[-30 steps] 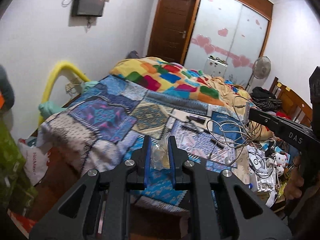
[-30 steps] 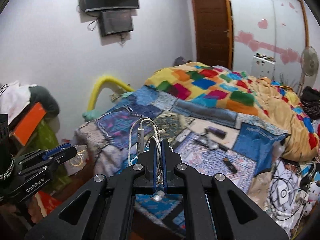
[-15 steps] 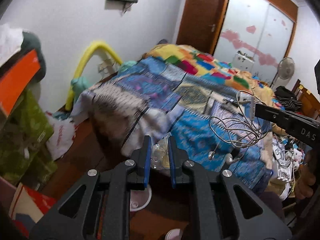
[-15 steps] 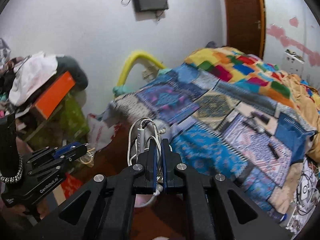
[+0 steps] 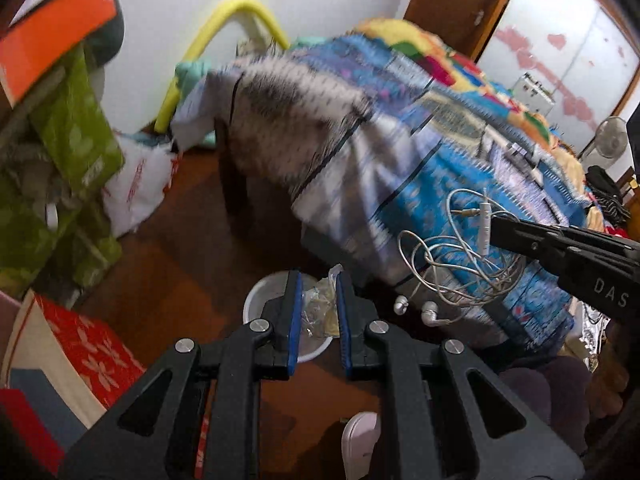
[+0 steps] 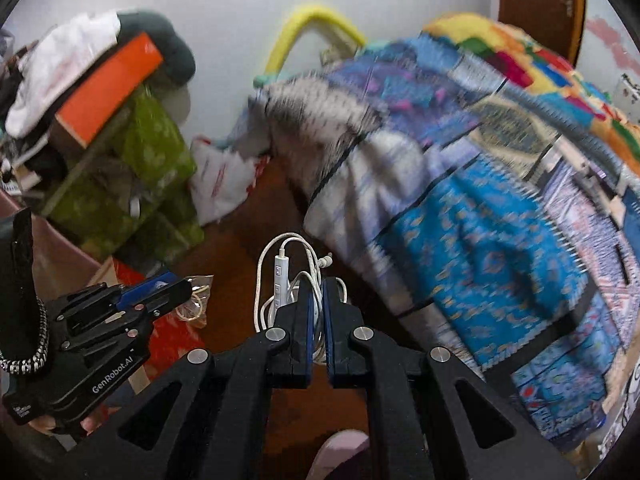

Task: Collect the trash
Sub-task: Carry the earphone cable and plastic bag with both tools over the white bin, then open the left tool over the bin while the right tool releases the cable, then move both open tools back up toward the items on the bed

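My left gripper [image 5: 317, 280] is shut on a crumpled clear plastic wrapper [image 5: 318, 310] and holds it above a small white bin [image 5: 264, 294] on the brown floor. It also shows at the left of the right wrist view [image 6: 188, 286], wrapper [image 6: 196, 300] sticking out. My right gripper [image 6: 315, 284] is shut on a tangle of white earphones [image 6: 280, 276]. In the left wrist view the right gripper [image 5: 496, 228] comes in from the right, the earphones [image 5: 452, 264] hanging from it just right of the bin.
The bed with a patchwork cover [image 5: 420, 152] fills the right. A yellow tube [image 5: 224, 16] arches against the wall. Green bags [image 5: 76, 132], an orange box [image 5: 52, 36] and a red box [image 5: 88, 352] crowd the left. A white plastic bag [image 6: 220, 180] lies on the floor.
Both grippers have swung left and down, away from the bed top toward the floor beside it. The white bin has come under the left gripper. Both still hold their loads.
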`<state>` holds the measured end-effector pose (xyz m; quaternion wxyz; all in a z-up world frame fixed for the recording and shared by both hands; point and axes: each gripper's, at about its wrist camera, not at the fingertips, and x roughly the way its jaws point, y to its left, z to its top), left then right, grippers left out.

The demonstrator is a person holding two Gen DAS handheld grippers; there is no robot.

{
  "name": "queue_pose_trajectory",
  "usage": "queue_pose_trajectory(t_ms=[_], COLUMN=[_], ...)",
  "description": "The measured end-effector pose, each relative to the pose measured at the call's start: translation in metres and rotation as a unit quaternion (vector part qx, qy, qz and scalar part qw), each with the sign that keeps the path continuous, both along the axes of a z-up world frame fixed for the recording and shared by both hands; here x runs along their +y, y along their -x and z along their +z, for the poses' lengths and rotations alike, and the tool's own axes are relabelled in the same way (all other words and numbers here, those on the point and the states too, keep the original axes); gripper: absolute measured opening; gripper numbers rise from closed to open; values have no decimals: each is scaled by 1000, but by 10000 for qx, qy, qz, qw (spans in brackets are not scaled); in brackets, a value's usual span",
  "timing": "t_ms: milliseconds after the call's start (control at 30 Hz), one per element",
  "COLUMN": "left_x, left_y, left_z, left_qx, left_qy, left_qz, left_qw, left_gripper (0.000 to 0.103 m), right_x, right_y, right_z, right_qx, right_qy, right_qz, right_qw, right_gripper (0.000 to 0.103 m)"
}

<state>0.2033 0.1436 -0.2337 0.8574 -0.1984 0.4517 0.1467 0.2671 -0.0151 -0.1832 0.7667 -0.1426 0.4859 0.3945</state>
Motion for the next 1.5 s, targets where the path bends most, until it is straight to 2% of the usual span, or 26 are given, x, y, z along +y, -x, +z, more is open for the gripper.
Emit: queue_pose_trajectory(t_ms=[167,367,533,733,833,1033,1133,1167,1333,1500], left_x=[11,22,31,40,42,42,42,42,36,27], left_y=[-5,-12,-20,-33,-39,-51,-56,-57,-56,-47], left_z=[-46,-87,-108,-122,-125,-129,-129,-128,-119,-92], left_qx=[480,886,1092,1233,1274,1304,1428,1420,1441,1218], left_qy=[274,650,914,1094,1144,1215,1185,1171,962,713], left_qz=[107,231,363,414,395,322,339,343,304,275], left_qw=[9984,9937,9891,9854,9844,9835,9820,9823,9844,9896], left_gripper=[15,15,15,15,16,16,35,38,41,41], right_x=[26,50,66,75,73,71,67,65,56,43], right_y=[-1,-8,-13,-28,-32,-37,-39,-39,-39,-34], right_z=[-42,-87,-108,-130,-131,-124,-118,-116,-104,-83], right_qx=[329,737,857,1541,1663,1529,1471,1432,1311,1062], right_qy=[415,823,1007,1125,1040,1054,1002,989,899,791], right_qz=[183,273,322,300,242,248,233,224,191,204], right_qw=[9984,9935,9907,9812,9803,9823,9838,9845,9871,9910], right_gripper=[5,5,5,11,11,11,11,11,11,11])
